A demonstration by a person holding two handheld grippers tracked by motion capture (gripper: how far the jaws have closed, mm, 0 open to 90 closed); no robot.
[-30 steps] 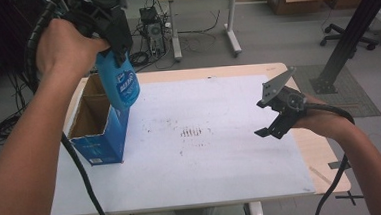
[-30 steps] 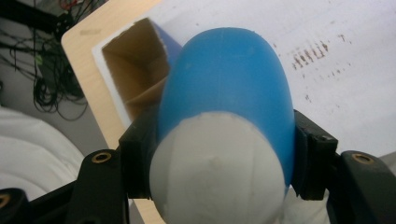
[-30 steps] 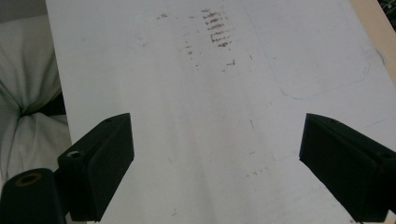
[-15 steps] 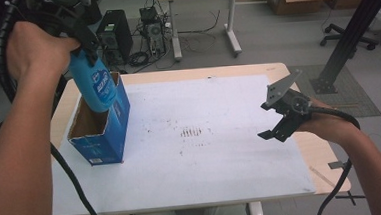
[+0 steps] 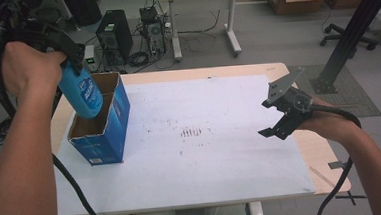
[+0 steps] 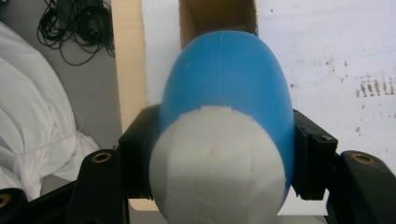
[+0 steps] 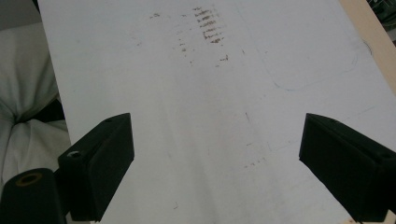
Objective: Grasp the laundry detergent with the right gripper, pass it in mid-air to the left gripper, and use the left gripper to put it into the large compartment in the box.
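Blue cardboard box [image 5: 102,124] stands open-topped on the left part of the worktop [image 5: 222,175], on the white sheet [image 5: 206,151] that covers most of it. From the high view I see bare brown inner walls and no contents; the box floor is in shadow, so I cannot tell what lies at the bottom. In my left gripper view a strip of the box's brown inside [image 6: 217,16] shows past the bottle.

My left hand-held gripper [image 5: 62,42] clamps a blue bottle [image 5: 81,91] with a white end [image 6: 217,168]. Both jaws press on its sides just above that white end. The bottle is off the worktop, held over the near-left part of the box opening, its lower end at about rim level. Whether it touches the cardboard I cannot tell. Its long axis is steeply tilted, the white end up by my hand [image 5: 28,67], the rounded blue end pointing down and rightward into the box. The label print is too small to read. My hand and the gripper body hide the bottle's top in the high view.

My right hand-held gripper [image 5: 284,114] hovers over the right side of the sheet, jaws spread wide and holding nothing [image 7: 217,154]. It points toward the middle of the worktop, where a patch of brown smudges [image 5: 191,132] marks the sheet. My right hand [image 5: 330,124] is partly behind the gripper body.
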